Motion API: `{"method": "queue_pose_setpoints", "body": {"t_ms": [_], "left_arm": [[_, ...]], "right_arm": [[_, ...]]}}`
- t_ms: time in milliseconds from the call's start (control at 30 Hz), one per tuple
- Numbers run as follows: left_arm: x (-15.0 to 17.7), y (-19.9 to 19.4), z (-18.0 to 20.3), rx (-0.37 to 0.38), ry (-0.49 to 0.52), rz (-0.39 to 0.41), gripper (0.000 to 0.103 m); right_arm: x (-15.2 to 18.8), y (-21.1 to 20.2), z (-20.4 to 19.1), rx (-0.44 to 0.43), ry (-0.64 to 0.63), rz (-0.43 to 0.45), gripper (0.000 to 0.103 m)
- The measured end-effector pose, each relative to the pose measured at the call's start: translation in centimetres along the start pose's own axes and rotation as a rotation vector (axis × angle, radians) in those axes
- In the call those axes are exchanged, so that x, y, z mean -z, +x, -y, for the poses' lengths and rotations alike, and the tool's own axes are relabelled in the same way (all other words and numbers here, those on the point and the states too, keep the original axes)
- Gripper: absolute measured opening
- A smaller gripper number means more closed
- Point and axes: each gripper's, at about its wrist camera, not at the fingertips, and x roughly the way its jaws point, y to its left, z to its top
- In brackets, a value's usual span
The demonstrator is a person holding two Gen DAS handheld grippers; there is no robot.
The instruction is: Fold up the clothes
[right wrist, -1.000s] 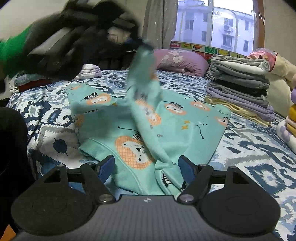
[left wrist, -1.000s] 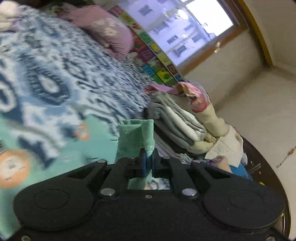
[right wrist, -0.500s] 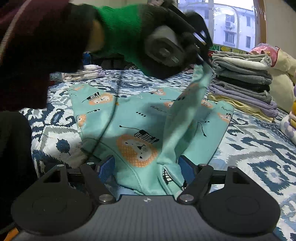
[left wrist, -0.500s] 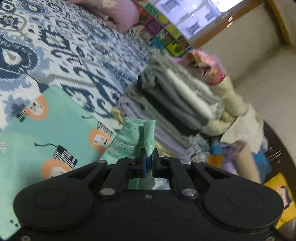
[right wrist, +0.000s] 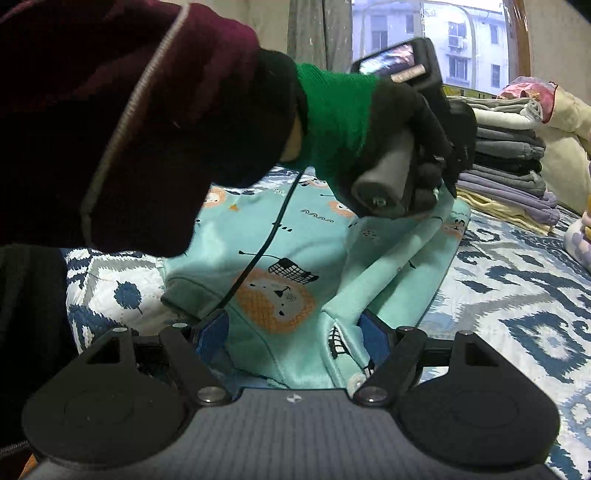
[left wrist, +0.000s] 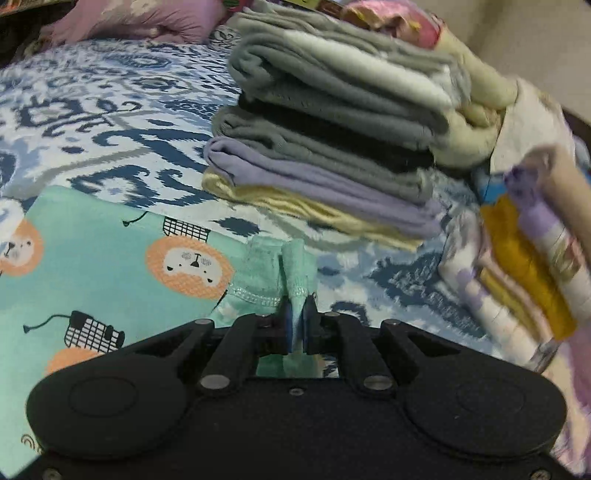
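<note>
bed under blue-and-white patterned quilt | window behind, buildings outside | mint lion-print top spread flat on bed | folded pile just beside it | left claw pinching cuff | right claw spread around hem

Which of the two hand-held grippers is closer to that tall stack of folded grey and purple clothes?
The left. The left hand-held gripper, pinching the mint sleeve cuff, is just short of the stack of folded clothes. The right hand-held gripper sits open at the garment's near edge, across the bed.
</note>
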Motion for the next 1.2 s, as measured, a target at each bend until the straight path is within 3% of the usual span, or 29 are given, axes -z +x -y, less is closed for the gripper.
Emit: {"method": "queue_pose_setpoints", "body": {"t_ms": [433, 733, 767, 800, 833, 967, 1100, 1200], "left_arm": [[-0.2, 0.4, 1.6, -0.027, 0.124, 0.004, 0.002], [0.6, 2.6, 2.6, -0.066, 0.259, -0.063, 0.004], [0.5, 2.7, 2.8, -0.055, 0.277, -0.077, 0.015], [0.4, 2.9, 3.0, -0.043, 0.294, -0.091, 0.036], [0.3, 2.1, 2.7, -0.032, 0.289, -0.078, 0.043], [-0.3, -1.6, 1.0, 0.01, 0.252, -0.011, 0.044], [-0.9, -5.3, -0.7, 0.053, 0.216, 0.055, 0.034], [1.1, -7.2, -0.9, 0.038, 0.33, 0.066, 0.031]], "right_arm": [[0.3, -0.1, 0.5, -0.01, 0.05, 0.013, 0.08], [0.2, 0.0, 0.9, -0.035, 0.1, 0.025, 0.085], [0.2, 0.0, 0.9, -0.034, 0.101, 0.026, 0.085], [0.1, 0.0, 0.8, -0.033, 0.102, 0.027, 0.085], [0.1, 0.0, 0.8, -0.031, 0.103, 0.027, 0.085], [-0.3, -0.5, 0.8, -0.013, 0.1, 0.033, 0.085], [-0.4, -1.5, 1.0, 0.028, 0.128, 0.015, 0.085], [-0.2, -3.1, 0.8, 0.068, 0.14, -0.003, 0.083]]}}
